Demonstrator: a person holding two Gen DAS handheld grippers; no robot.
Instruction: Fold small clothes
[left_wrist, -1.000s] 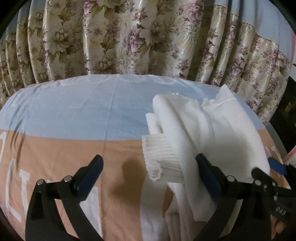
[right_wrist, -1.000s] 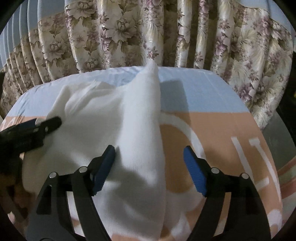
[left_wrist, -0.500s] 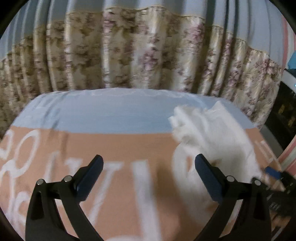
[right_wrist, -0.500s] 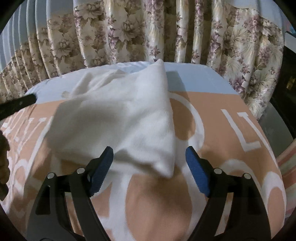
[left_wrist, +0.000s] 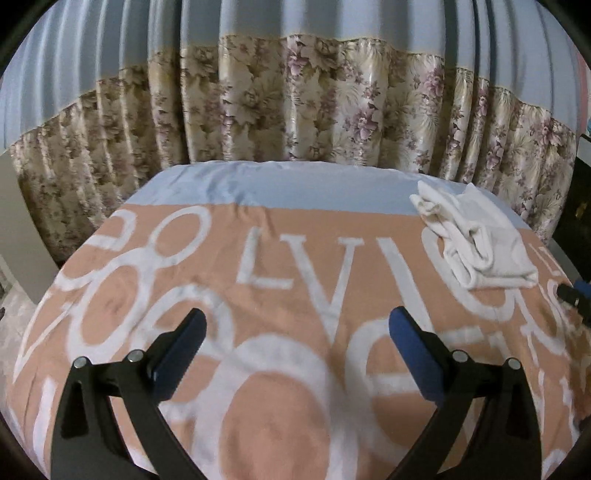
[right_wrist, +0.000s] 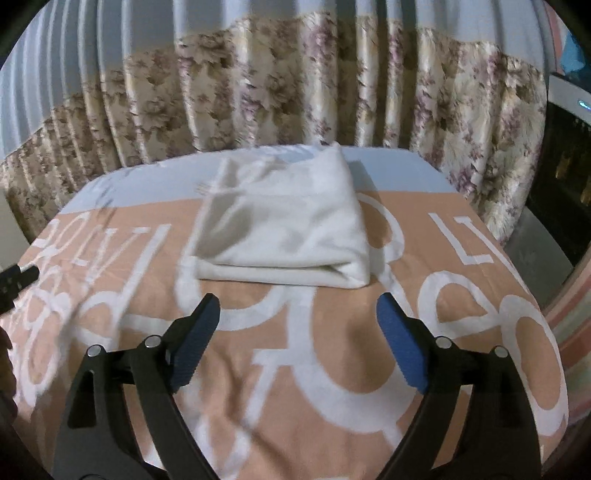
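Note:
A white garment (right_wrist: 288, 225) lies folded into a flat bundle on the bed, ahead of my right gripper (right_wrist: 297, 317). That gripper hovers short of it, its jaws opening with nothing between them. In the left wrist view the same white garment (left_wrist: 476, 240) sits far off at the right. My left gripper (left_wrist: 295, 332) stands open over bare bedspread, well left of the garment. The right gripper's tip (left_wrist: 574, 295) pokes in at that view's right edge, and the left gripper's tip (right_wrist: 18, 280) shows at the right wrist view's left edge.
The bedspread (left_wrist: 295, 266) is peach with big white letters and a pale blue band at the far end. Floral curtains (left_wrist: 314, 110) hang close behind the bed. A dark cabinet (right_wrist: 565, 192) stands past the bed's right edge.
Both grippers have backed away from the garment, the left one swinging far to the left. The garment, bunched up between the fingers a second ago, now lies flat and folded.

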